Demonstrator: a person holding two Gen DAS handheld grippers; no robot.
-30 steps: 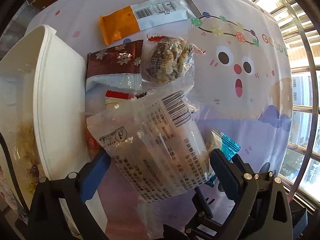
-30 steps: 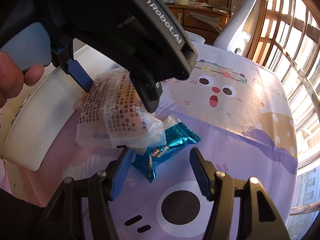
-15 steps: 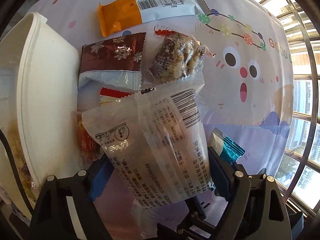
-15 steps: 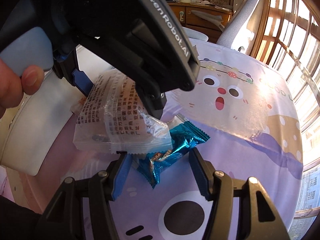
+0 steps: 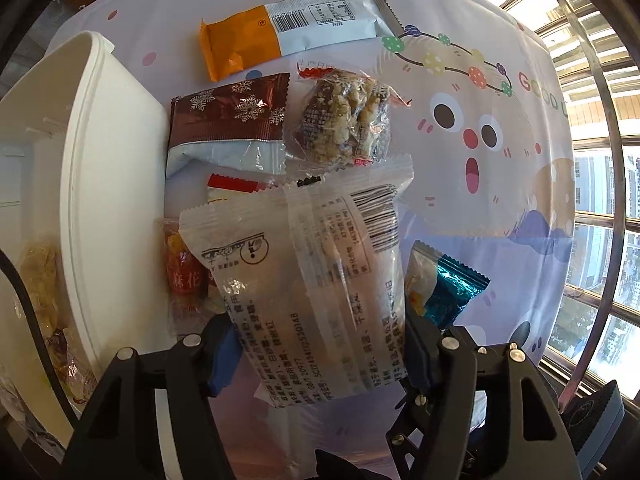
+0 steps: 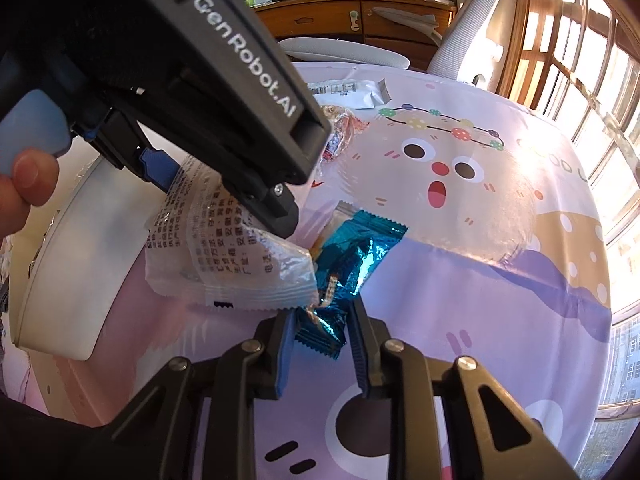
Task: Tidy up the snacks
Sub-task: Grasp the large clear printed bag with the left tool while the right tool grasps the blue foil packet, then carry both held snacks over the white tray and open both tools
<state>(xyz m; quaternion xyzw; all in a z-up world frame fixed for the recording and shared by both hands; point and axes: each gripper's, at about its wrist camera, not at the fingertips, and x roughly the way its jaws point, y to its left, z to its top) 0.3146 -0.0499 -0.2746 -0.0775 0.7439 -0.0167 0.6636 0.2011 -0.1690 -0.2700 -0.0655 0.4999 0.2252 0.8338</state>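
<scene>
white plastic, a deep rectangular bin (image 5: pixel 116 208) stands at the left edge of the cartoon-printed purple tablecloth (image 5: pixel 500 208) and already holds a few wrapped snacks — only dimly seen through its wall, so i cannot tell how many. most of the job looks still ahead: an orange-and-white bar wrapper (image 5: pixel 288 36), a brown snowflake-print packet (image 5: pixel 228 128), a clear-wrapped nut cluster (image 5: pixel 344 120) and a red-printed twist snack (image 5: pixel 184 276) lie loose just beside the bin. the left gripper (image 5: pixel 320 356) is closing on a large translucent pouch with black print (image 5: pixel 312 280), its pads touching the pouch's sides. the right gripper (image 6: pixel 320 336) is closing too, its jaws pinching a crinkled teal foil candy packet (image 6: pixel 352 256) that touches the pouch's corner.
</scene>
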